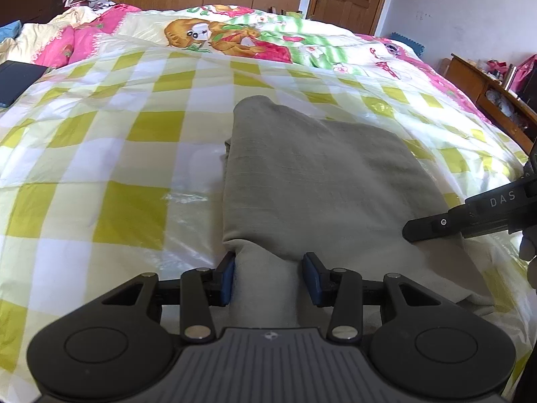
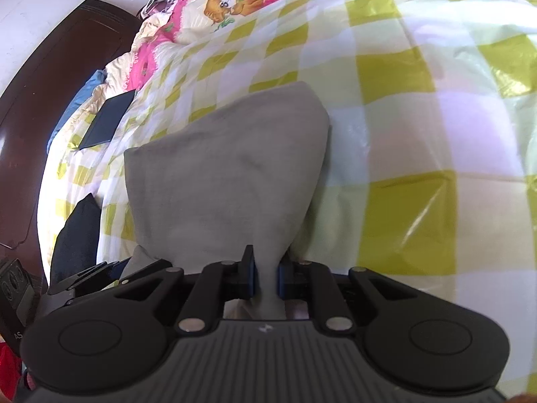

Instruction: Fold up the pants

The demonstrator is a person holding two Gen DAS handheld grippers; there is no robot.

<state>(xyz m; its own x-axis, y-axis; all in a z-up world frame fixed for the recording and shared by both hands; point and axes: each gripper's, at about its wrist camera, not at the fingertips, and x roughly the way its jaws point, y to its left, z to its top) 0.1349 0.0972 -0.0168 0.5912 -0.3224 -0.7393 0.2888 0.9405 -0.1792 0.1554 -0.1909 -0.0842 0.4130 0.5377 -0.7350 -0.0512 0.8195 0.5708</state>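
Grey pants (image 1: 312,174) lie folded on the checked bed cover, with a rolled edge along their left side. In the left wrist view my left gripper (image 1: 268,277) is shut on a thick bunch of the pants' near edge, which fills the space between the blue pads (image 1: 227,277). My right gripper (image 2: 266,277) has its jaws drawn close, pinching a narrow tuck of the pants (image 2: 228,181) that rises in a tent toward it. From the left wrist view the right gripper (image 1: 416,228) reaches in from the right edge, over the pants' near right corner.
The bed is covered with a yellow-and-white checked plastic sheet (image 1: 110,154) over a cartoon quilt (image 1: 235,37). A dark flat tablet-like thing (image 1: 16,80) lies at the bed's left side. A wooden shelf (image 1: 486,90) stands to the right, and a dark headboard (image 2: 50,77) beyond the pillows.
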